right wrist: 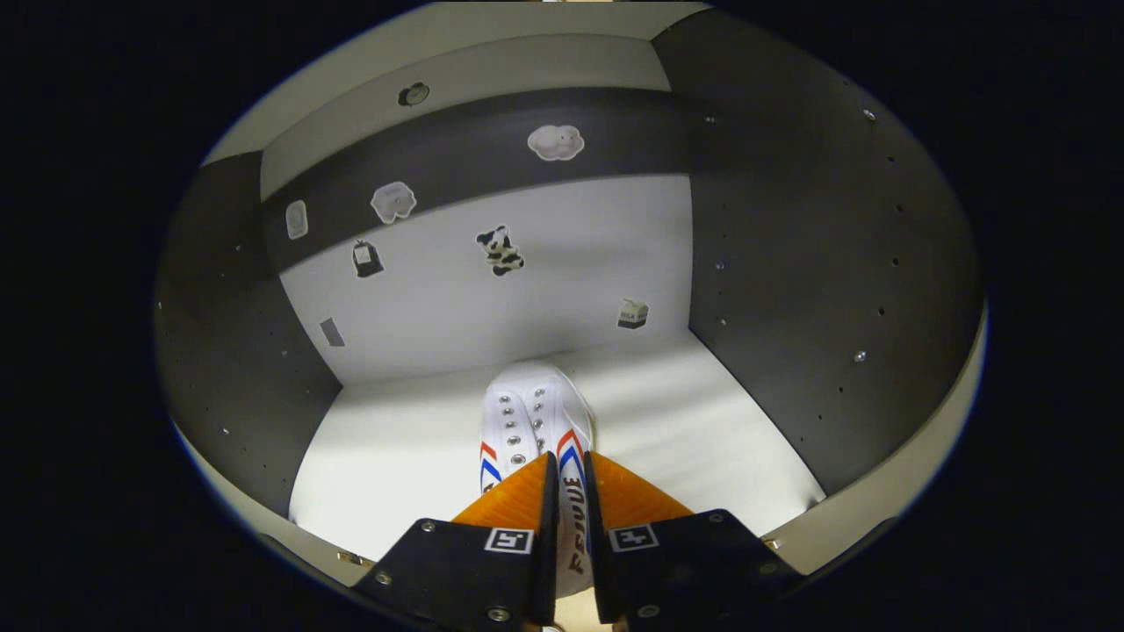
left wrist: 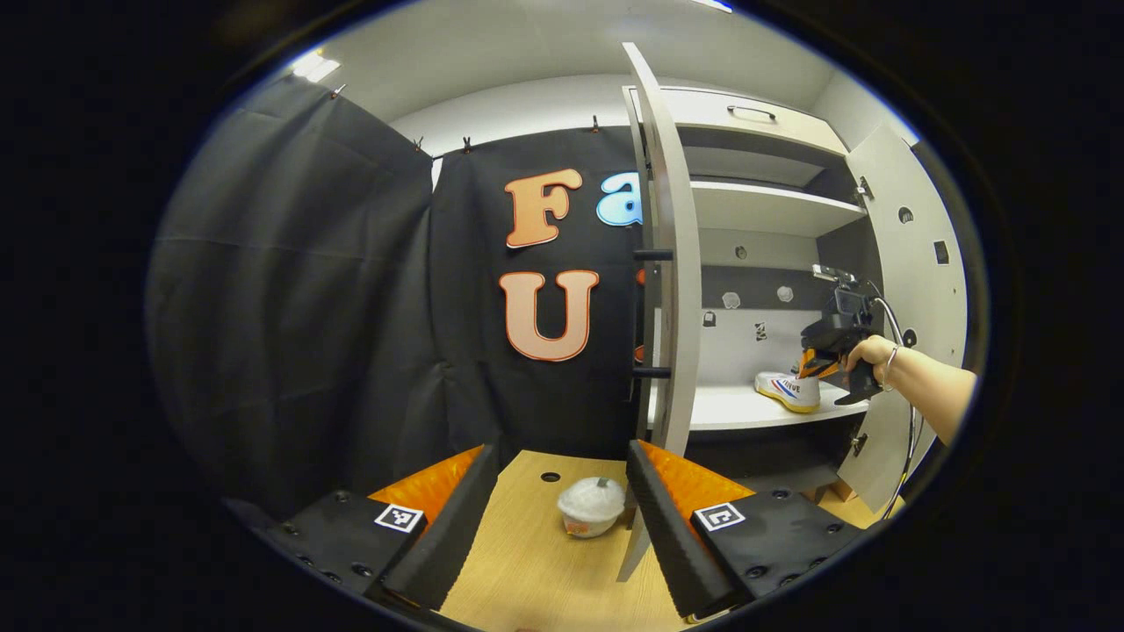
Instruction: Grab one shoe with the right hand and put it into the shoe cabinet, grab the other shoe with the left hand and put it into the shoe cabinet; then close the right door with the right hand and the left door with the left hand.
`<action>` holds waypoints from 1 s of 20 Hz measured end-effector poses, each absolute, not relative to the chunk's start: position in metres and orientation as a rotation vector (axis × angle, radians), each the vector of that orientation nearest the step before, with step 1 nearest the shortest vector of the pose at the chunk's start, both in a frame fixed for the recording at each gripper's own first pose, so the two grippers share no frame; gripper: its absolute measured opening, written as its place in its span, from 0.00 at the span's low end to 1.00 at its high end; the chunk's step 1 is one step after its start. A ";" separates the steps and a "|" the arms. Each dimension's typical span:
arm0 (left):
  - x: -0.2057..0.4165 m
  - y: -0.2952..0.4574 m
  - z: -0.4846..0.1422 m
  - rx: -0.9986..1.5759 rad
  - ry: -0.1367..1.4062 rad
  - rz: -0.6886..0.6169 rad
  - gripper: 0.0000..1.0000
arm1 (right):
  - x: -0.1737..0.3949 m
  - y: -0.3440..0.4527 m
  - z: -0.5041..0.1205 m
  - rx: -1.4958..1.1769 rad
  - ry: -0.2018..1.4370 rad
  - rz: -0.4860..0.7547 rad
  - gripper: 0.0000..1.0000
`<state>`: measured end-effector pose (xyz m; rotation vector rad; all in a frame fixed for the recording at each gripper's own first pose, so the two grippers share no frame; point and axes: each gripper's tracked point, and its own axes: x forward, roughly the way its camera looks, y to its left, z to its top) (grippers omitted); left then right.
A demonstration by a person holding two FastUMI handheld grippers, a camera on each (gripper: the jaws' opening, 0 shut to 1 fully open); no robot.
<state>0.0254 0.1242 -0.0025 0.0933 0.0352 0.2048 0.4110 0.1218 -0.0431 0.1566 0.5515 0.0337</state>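
Black cloth walls close off the booth behind a pale shoe cabinet (left wrist: 773, 184) whose 2 doors stand open. In the right gripper view, the right gripper (right wrist: 566, 491) reaches into the lower compartment, its jaws nearly closed, pressed on either side of the heel of a white shoe (right wrist: 531, 417) with red and blue stripes. The shoe points toward the far wall, and its sole looks to be resting on the white shelf (right wrist: 702, 421), about midway between the 2 dark side walls.

In the left gripper view, the left gripper (left wrist: 562, 518) hangs over the wooden counter (left wrist: 527, 570) with its jaws wide apart and holding nothing. A small white cup (left wrist: 591, 506) sits between them, near but untouched. The left door (left wrist: 667, 254) stands edge-on just beyond.

My guess is that release comes next. If the jaws open while the heel is tilted, the shoe could roll onto its side. Pulling back too low could drag it toward the front edge, where it would block the right door (left wrist: 913, 290).
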 end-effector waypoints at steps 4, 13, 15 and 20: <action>0.022 0.106 -0.009 0.082 0.040 0.170 0.99 | 0.377 0.120 -0.014 0.127 0.471 0.080 0.21; 0.014 0.061 -0.043 0.067 0.083 0.076 0.94 | 0.263 0.099 0.062 0.115 0.232 0.151 0.57; 0.013 0.049 -0.054 0.059 0.101 0.049 0.94 | 0.237 0.084 0.070 0.084 0.192 0.135 0.65; 0.023 0.012 -0.104 0.048 0.159 -0.017 0.96 | 0.180 0.047 0.071 0.069 0.120 0.079 0.83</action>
